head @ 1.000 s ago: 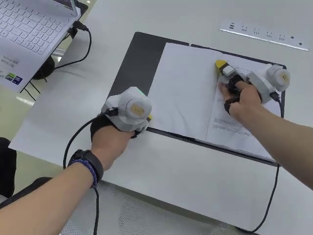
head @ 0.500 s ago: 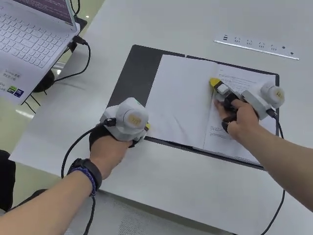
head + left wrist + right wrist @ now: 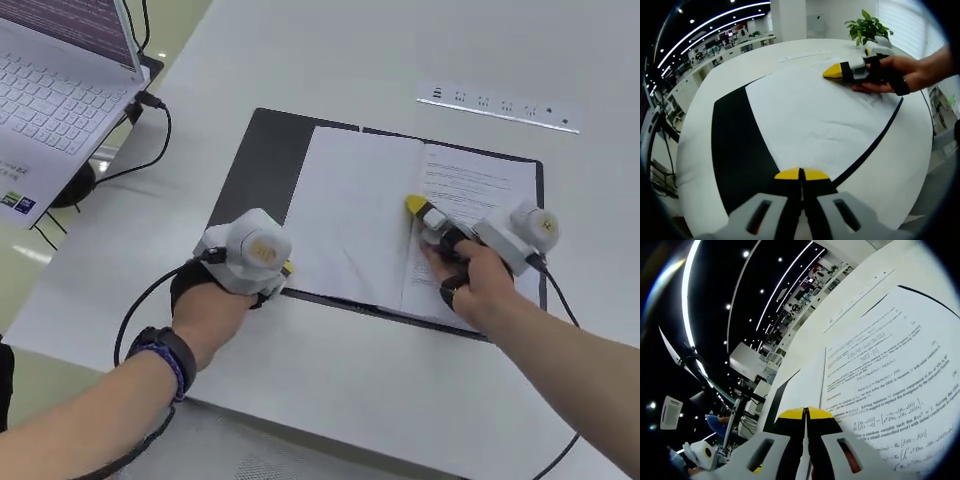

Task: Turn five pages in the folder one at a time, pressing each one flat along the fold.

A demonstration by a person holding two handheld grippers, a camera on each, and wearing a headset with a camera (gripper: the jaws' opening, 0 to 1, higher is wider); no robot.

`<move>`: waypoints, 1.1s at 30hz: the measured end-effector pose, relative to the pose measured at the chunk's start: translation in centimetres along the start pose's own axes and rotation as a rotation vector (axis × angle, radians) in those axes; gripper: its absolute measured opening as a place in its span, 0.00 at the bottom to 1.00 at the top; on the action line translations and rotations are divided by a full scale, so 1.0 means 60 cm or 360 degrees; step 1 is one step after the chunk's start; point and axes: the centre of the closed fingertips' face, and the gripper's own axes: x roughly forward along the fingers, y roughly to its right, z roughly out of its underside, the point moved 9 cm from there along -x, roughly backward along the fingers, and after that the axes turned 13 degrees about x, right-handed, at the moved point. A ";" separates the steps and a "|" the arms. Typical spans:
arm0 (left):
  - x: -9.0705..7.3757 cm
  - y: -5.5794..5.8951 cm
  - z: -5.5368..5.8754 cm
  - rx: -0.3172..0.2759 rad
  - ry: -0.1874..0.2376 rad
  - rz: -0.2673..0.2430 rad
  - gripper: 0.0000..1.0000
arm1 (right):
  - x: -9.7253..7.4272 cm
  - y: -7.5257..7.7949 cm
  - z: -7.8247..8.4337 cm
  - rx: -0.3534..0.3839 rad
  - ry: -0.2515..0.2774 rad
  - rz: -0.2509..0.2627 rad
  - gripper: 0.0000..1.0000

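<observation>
A black folder [image 3: 255, 160] lies open on the white table, with a blank white page [image 3: 350, 215] turned over to its left side and a printed page [image 3: 475, 190] on its right. My right gripper [image 3: 413, 207], shut with yellow tips, rests on the paper along the fold, tips pointing left. It shows in the left gripper view as the right gripper [image 3: 832, 72]. The printed page [image 3: 880, 390] and the fold run ahead of its jaws. My left gripper [image 3: 285, 268] is shut and sits at the folder's near left edge, on the black cover [image 3: 735, 150].
A white laptop [image 3: 50, 100] stands at the far left with cables [image 3: 150, 140] trailing toward the folder. A power strip [image 3: 498, 105] lies on the table beyond the folder. The table's near edge is close below my hands.
My right gripper has slid toward me down the fold, from the upper part of the page to its middle. The left gripper has stayed at the folder's near left edge. The camera shifted.
</observation>
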 end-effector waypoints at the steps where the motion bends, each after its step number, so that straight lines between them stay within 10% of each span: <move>1: 0.000 0.000 0.000 0.0000 0.0000 0.0001 0.00 | -0.003 0.000 0.002 0.0002 -0.0002 -0.0001 0.00; 33: -0.002 0.002 0.000 0.0059 0.0020 0.0002 0.00 | -0.092 0.039 0.081 -0.0231 -0.0303 0.0040 0.00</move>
